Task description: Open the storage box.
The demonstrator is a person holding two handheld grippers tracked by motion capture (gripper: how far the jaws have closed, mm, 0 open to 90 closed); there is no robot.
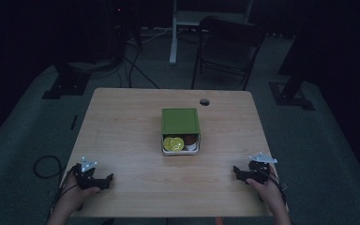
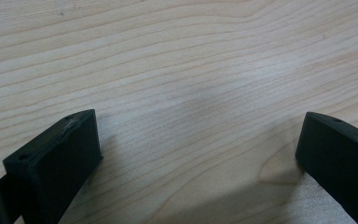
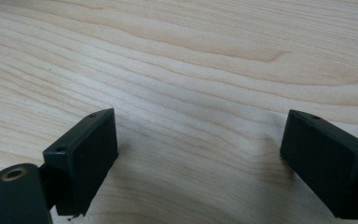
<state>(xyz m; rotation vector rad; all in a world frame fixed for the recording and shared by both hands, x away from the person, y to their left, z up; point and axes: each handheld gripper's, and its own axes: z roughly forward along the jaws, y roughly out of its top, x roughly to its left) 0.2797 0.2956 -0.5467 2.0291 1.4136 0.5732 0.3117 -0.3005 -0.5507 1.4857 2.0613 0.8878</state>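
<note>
Both grippers, the left gripper (image 1: 104, 180) and the right gripper (image 1: 238, 171), rest released and empty at the near corners of the pale wooden worktop (image 1: 122, 122). One white rectangular box (image 1: 180, 149) sits mid-worktop, well apart from both, its one green square lid (image 1: 180, 121) slid far. Inside lie two gold foil coins (image 1: 174, 143) and one brown round piece (image 1: 190, 139). A careless reach could likely shove the box or tip the overhanging lid.

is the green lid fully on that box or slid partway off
Partway off. The green lid covers the far part of the box; the near end is open, showing yellow-green round pieces inside.
</note>
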